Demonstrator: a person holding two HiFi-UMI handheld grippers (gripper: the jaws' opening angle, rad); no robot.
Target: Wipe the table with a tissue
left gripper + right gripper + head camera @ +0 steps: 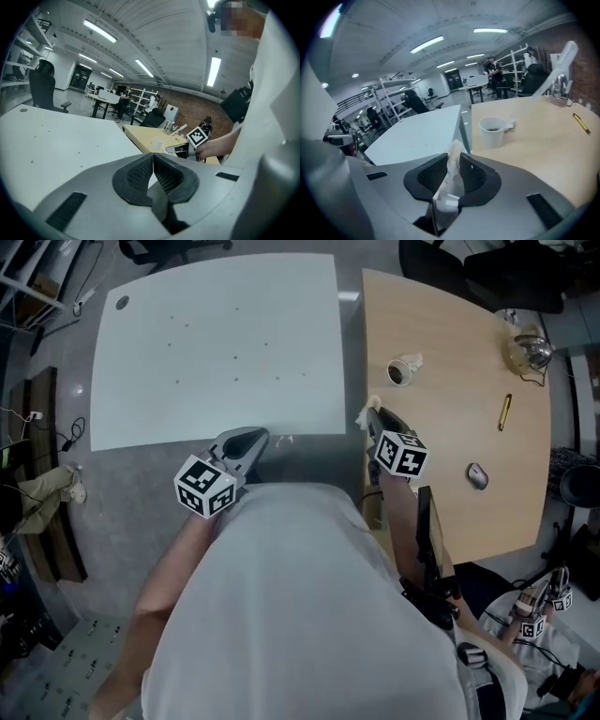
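A crumpled white tissue (452, 165) sticks up between the pads of my right gripper (453, 157), which is shut on it. In the head view that gripper (371, 416) hangs over the gap between the two tables, the tissue (363, 415) showing at its tip. The white table (216, 343) lies at the left, dotted with several small dark specks. My left gripper (257, 438) hovers at that table's near edge. Its pads (140, 173) meet at the tip with nothing between them. The left gripper view also shows my right gripper (177, 149) off to the right.
A wooden table (450, 427) stands at the right with a paper cup (401, 371), a yellow pen (504, 412), a grey mouse (477, 476) and a glass object (530, 351) on it. Office chairs stand beyond. Cables and shelving lie on the floor at the left.
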